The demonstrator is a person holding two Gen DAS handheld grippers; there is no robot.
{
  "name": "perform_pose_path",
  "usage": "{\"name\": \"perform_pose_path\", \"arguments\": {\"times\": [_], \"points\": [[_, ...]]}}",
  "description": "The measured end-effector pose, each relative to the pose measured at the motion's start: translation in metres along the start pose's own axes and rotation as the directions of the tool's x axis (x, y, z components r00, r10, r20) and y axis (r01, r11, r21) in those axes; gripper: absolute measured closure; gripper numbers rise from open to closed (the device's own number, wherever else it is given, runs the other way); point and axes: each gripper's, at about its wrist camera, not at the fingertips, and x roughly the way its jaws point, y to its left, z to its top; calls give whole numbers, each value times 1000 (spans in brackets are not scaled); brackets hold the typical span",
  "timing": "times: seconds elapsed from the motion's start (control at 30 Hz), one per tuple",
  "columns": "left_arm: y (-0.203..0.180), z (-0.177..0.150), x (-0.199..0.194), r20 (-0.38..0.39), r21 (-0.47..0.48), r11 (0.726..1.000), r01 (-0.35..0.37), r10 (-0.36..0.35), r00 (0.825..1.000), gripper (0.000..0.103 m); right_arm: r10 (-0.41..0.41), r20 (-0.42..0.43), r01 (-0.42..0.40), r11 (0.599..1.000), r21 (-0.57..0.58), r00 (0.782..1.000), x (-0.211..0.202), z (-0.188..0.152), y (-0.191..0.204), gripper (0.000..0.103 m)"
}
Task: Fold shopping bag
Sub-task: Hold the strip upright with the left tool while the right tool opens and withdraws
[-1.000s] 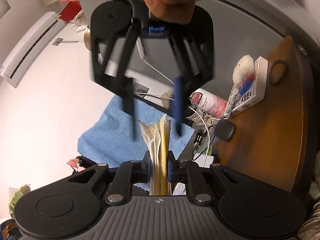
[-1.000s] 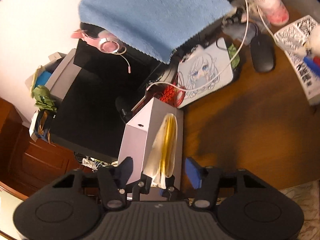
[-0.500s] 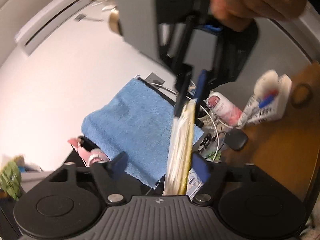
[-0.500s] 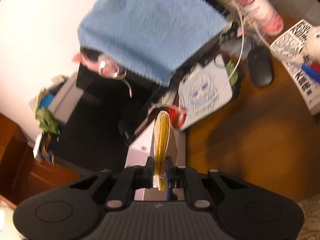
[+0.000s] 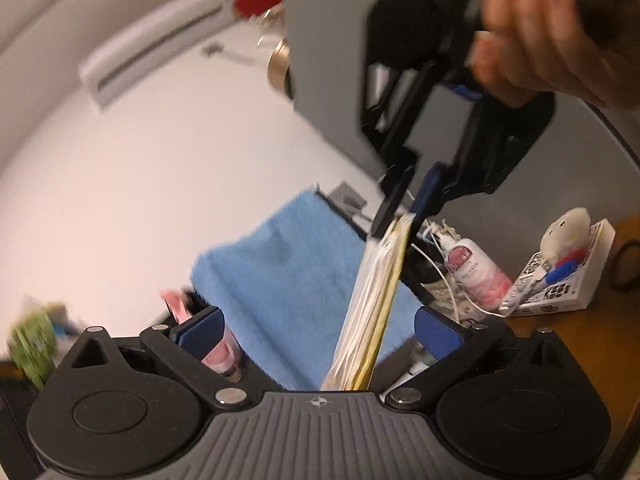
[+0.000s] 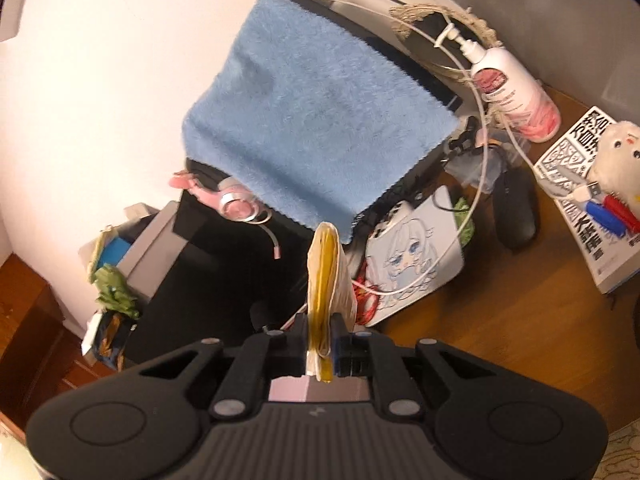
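In the left wrist view the left gripper (image 5: 316, 330) has its jaws spread wide, and the folded bag (image 5: 372, 308) rises between them at centre without touching either. At upper right a hand (image 5: 528, 36) holds the right gripper (image 5: 402, 210), jaws clamped on the bag's top edge. In the right wrist view the bag (image 6: 326, 280) stands at lower centre, before a blue towel (image 6: 316, 120).
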Motion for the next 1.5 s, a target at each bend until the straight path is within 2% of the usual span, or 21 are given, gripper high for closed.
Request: {"name": "perform_pose_path", "arguments": {"times": [0.17, 0.23, 0.3, 0.33, 0.37, 0.4, 0.43, 0.5, 0.57, 0.6, 0.63, 0.67, 0.77, 0.87, 1.07, 1.13, 1.23, 1.3, 1.37, 1.43, 1.5], "points": [[-11, 8, 5, 6, 32, 999, 38, -38, 999, 1, 25, 17, -24, 1000, -7, 1000, 1, -7, 3, 93], [-17, 8, 9, 20, 60, 998, 21, -22, 1000, 4, 46, 8, -46, 999, 1, 999, 2, -12, 4, 93], [-24, 8, 14, 28, 106, 994, -12, 9, 1000, 16, 55, 1, -55, 998, 8, 998, 4, -15, 5, 93], [-26, 8, 17, 14, 127, 992, -16, 14, 1000, 26, 58, -2, -58, 998, 11, 998, 6, -17, 6, 92], [-27, 10, 21, -17, 142, 990, 1, 2, 1000, 42, 59, -5, -59, 998, 14, 998, 7, -18, 6, 92], [-28, 10, 25, -48, 146, 989, 25, -18, 999, 50, 58, -7, -58, 998, 17, 998, 8, -20, 6, 93], [-28, 10, 27, -66, 143, 989, 44, -35, 997, 54, 57, -9, -57, 998, 21, 998, 9, -20, 5, 93], [-32, 9, 30, -77, 163, 986, 35, -22, 997, 54, 57, -11, -56, 998, 31, 998, 12, -21, 4, 93], [-36, 6, 30, -75, 194, 981, 19, -4, 997, 69, 56, -14, -55, 998, 40, 998, 14, -22, 3, 93], [-37, 5, 30, -76, 191, 981, 10, 5, 997, 74, 56, -15, -55, 997, 45, 998, 16, -23, 2, 93], [-35, 5, 31, -79, 174, 985, 9, 5, 997, 86, 55, -16, -54, 997, 50, 998, 17, -23, 1, 93], [-33, 4, 32, -82, 157, 988, 7, 6, 997, 90, 55, -17, -54, 997, 55, 998, 18, -23, 1, 92], [-24, 4, 34, -116, 87, 995, 52, -42, 992, 91, 52, -22, -50, 996, 71, 998, 21, -25, -2, 92], [-23, 2, 34, -149, 69, 994, 90, -79, 986, 91, 40, -28, -37, 996, 87, 999, 24, -26, -7, 92], [-24, 1, 35, -197, 24, 989, 145, -138, 971, 91, 18, -71, -11, 995, 99, 997, 29, -21, -15, 82], [-22, -1, 37, -210, 0, 989, 149, -146, 967, 91, -13, -67, 17, 998, 62, 998, 24, -17, -13, 76], [-15, -3, 40, -239, -54, 986, 159, -167, 957, 91, -94, -35, 92, 994, -56, 995, 12, -12, -7, 68], [-12, -4, 42, -249, -83, 983, 165, -180, 952, 91, -174, -5, 170, 968, -183, 985, 4, -14, -4, 59], [-10, -4, 42, -249, -93, 982, 167, -185, 951, 91, -249, 34, 248, 919, -305, 968, -3, -16, -2, 49], [-10, -4, 42, -251, -96, 981, 168, -187, 950, 91, -317, 83, 322, 849, -419, 945, -11, -18, 0, 47], [-10, -4, 43, -258, -114, 979, 172, -196, 946, 91, -375, 140, 390, 759, -521, 916, -18, -20, 2, 41]]}}
